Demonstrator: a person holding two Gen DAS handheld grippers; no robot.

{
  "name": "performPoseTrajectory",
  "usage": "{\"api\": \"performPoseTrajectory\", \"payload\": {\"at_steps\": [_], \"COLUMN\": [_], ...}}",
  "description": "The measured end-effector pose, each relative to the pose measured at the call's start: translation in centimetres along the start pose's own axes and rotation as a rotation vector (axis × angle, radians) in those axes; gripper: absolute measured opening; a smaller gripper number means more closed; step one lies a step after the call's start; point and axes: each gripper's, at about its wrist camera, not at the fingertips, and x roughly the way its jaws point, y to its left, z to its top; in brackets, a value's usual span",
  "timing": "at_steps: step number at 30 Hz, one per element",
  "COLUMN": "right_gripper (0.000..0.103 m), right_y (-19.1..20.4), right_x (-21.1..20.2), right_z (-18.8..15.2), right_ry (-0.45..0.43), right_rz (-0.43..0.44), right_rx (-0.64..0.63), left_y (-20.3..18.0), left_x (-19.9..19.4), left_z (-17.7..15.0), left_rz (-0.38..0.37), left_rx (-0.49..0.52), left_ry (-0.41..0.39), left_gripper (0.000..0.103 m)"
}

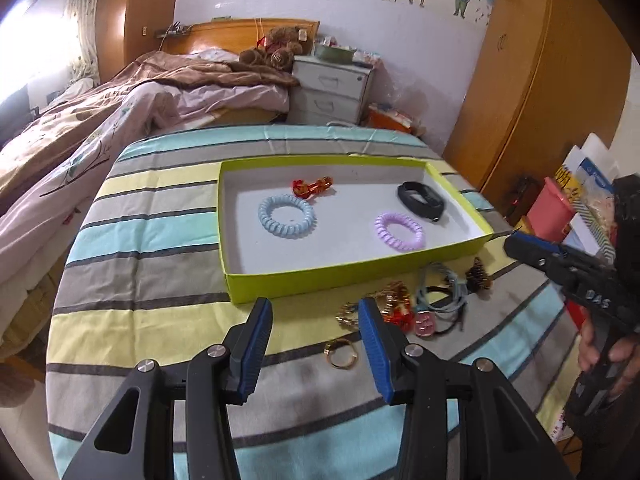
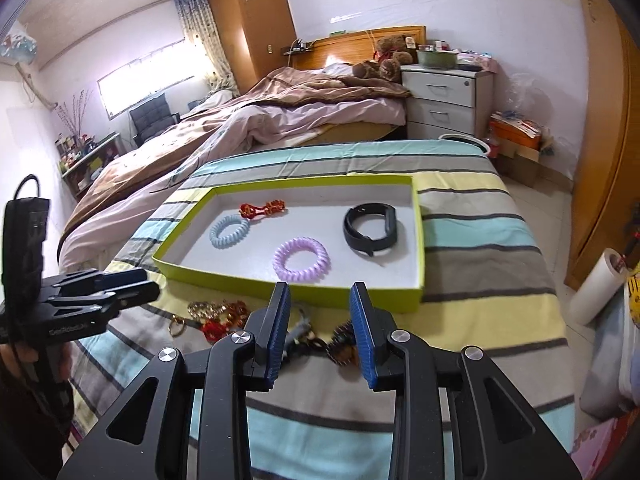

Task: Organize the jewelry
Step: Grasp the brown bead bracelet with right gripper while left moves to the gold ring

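A shallow green box (image 1: 320, 284) (image 2: 416, 240) sits on the striped table. It holds a blue coil band (image 1: 286, 213) (image 2: 229, 231), a purple coil band (image 1: 400, 231) (image 2: 301, 259), a black wristband (image 1: 422, 200) (image 2: 372, 230) and a red-gold ornament (image 1: 312, 187) (image 2: 262, 208). In front of the box lies a loose pile of jewelry (image 1: 416, 304) (image 2: 224, 314), with a gold ring (image 1: 341, 354) nearest me. My left gripper (image 1: 316, 316) is open and empty over the cloth left of the pile. My right gripper (image 2: 320, 304) is open and empty above the pile's right end.
The striped cloth (image 1: 160, 320) covers the table. A bed (image 1: 120, 100) lies to the left and a white nightstand (image 1: 332, 88) stands behind. A wooden wardrobe (image 1: 540, 80) is at the right, with boxes and a pink bin (image 1: 554, 208) beside the table.
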Motion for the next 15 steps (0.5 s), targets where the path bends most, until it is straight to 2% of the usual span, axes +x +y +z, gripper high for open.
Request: {"api": "performPoseTrajectory", "payload": {"at_steps": [2,4,10,14,15], "right_gripper": [0.032,0.032,0.032,0.045,0.046], "right_y": [-0.5,-1.0,-2.7,-3.2,-3.2], "right_x": [-0.3,-0.5,-0.9,-0.4,-0.2], "right_z": [-0.3,-0.7,-1.7,-2.4,-2.5], "right_ry": [0.001,0.000,0.020,0.049,0.048], "right_rz": [-0.007,-0.012,-0.029,-0.023,-0.012], "right_rx": [0.014,0.027,0.057,0.069,0.068], "left_y": [-0.1,-0.3,-0.5,-0.6,-0.8], "left_x": [-0.4,-0.7,-0.3,0.3,0.3], "left_z": [-0.3,-0.5,-2.0,-2.9,-3.1], "left_rz": [-0.016,0.003,0.005,-0.013,-0.012], "left_rx": [-0.009,-0.006,0.002,-0.015,-0.015], "left_ry": [0.000,-0.008,0.027,0.049,0.053], "left_gripper": [0.045,0.045,0.045,0.045,0.045]}}
